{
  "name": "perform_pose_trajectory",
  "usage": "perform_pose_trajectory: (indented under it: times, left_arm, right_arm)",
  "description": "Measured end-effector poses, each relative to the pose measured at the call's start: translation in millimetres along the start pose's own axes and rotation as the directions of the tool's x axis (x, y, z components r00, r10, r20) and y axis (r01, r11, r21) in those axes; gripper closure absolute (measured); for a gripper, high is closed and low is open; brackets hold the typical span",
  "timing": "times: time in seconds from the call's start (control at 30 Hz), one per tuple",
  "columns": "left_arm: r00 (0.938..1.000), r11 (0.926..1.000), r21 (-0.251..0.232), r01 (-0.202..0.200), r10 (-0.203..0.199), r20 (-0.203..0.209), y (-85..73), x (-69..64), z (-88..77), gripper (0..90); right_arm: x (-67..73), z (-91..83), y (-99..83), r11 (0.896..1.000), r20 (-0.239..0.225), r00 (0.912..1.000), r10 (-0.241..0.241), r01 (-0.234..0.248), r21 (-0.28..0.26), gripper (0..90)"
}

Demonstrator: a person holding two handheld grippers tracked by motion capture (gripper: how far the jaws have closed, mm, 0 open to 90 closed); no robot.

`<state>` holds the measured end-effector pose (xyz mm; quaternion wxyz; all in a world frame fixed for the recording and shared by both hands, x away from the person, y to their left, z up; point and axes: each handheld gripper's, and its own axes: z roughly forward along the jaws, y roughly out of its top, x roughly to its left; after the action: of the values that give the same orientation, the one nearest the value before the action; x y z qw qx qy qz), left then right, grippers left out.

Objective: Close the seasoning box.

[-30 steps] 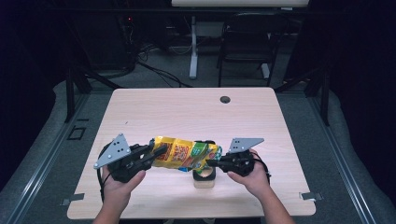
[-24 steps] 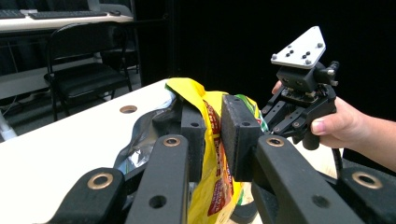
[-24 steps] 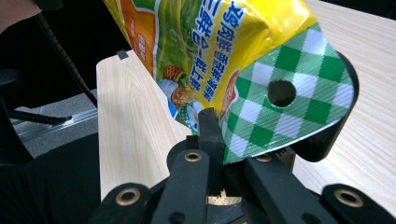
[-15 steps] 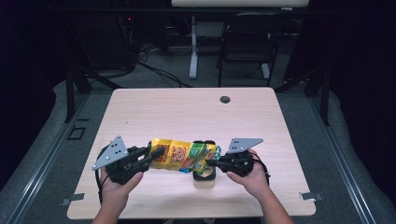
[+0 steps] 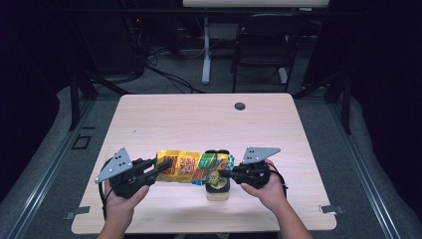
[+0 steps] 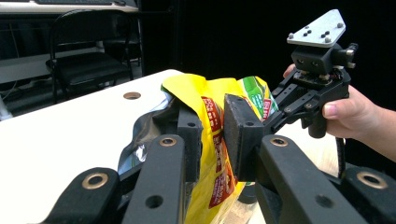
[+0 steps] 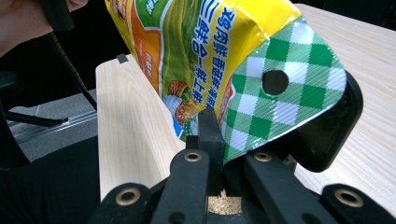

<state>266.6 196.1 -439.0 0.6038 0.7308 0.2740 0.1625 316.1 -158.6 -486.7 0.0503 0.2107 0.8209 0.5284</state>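
Note:
A yellow snack packet (image 5: 191, 167) with a green checked end hangs level between my two grippers, just above the table. My left gripper (image 5: 161, 169) is shut on the packet's left end; in the left gripper view its pads (image 6: 240, 133) press on the yellow film (image 6: 212, 140) from both sides. My right gripper (image 5: 224, 174) is shut on the green checked end (image 7: 280, 88), and it also appears across the packet in the left gripper view (image 6: 275, 116). Under the right end stands a pale wooden block (image 5: 217, 191) carrying a black cup (image 7: 327, 140).
The wooden table (image 5: 209, 119) has a round cable hole (image 5: 240, 106) near its far edge. A black chair (image 5: 259, 45) and a desk leg stand on the floor behind it. Cables trail from both grippers.
My left gripper and the packet's left end have shifted slightly to the left. The right gripper has kept still.

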Motion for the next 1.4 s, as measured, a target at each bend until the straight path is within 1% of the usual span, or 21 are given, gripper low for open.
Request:
perform_pose_trajectory:
  times: [0.07, 0.2, 0.6, 0.63, 0.7, 1.03, 1.17, 1.27, 1.33, 1.4]
  left_arm:
    - [1.0000, 1.0000, -0.004, 0.003, -0.003, 0.000, -1.6, 0.8, -0.2, 77.2]
    - [0.9999, 0.9999, 0.003, 0.012, -0.012, -0.004, -4.7, 2.2, -1.4, 76.4]
    - [0.9997, 0.9997, 0.005, 0.024, -0.024, -0.007, -10.9, 4.6, -3.7, 75.3]
    - [0.9998, 0.9998, 0.004, 0.020, -0.020, -0.001, -11.4, 5.3, -4.0, 75.3]
    - [0.9998, 0.9997, 0.008, 0.021, -0.021, -0.006, -12.1, 5.4, -4.8, 75.3]
    - [0.9998, 0.9997, 0.006, 0.022, -0.022, 0.001, -14.2, 6.7, -6.0, 75.2]
    - [0.9997, 0.9997, 0.004, 0.023, -0.023, 0.005, -13.8, 6.2, -5.8, 75.2]
    - [0.9999, 0.9999, 0.010, 0.014, -0.014, 0.002, -13.2, 5.4, -6.3, 75.3]
    - [0.9999, 0.9999, 0.007, 0.016, -0.016, -0.005, -13.7, 5.1, -6.4, 75.3]
    - [0.9999, 0.9998, 0.013, 0.015, -0.015, -0.001, -13.6, 5.4, -6.6, 75.3]
  right_arm:
    - [0.5, 0.8, 0.0, 1.000, -0.001, 1.0000, 0.000, 0.000, 0.001, 89.6]
    - [1.0, 1.7, 0.0, 1.000, 0.000, 1.0000, -0.002, 0.002, 0.003, 89.6]
    - [1.2, 2.4, -0.4, 1.000, -0.004, 1.0000, 0.001, -0.001, -0.015, 89.6]
    - [1.2, 2.5, -0.5, 1.000, -0.006, 1.0000, 0.003, -0.003, -0.016, 89.6]
    - [1.2, 2.7, -0.8, 1.000, -0.008, 1.0000, 0.004, -0.004, -0.019, 89.6]
    - [-0.9, 4.1, -3.0, 0.999, -0.022, 0.9996, 0.018, -0.019, -0.042, 89.4]
    - [-0.9, 4.0, -3.2, 0.999, -0.021, 0.9997, 0.014, -0.015, -0.041, 89.4]
    - [-1.5, 3.6, -3.6, 0.999, -0.025, 0.9996, 0.011, -0.012, -0.039, 89.0]
    - [-2.2, 3.5, -4.4, 0.999, -0.034, 0.9992, 0.019, -0.020, -0.040, 88.5]
    - [-3.8, 3.5, -5.7, 0.999, -0.035, 0.9992, 0.019, -0.021, -0.038, 88.1]
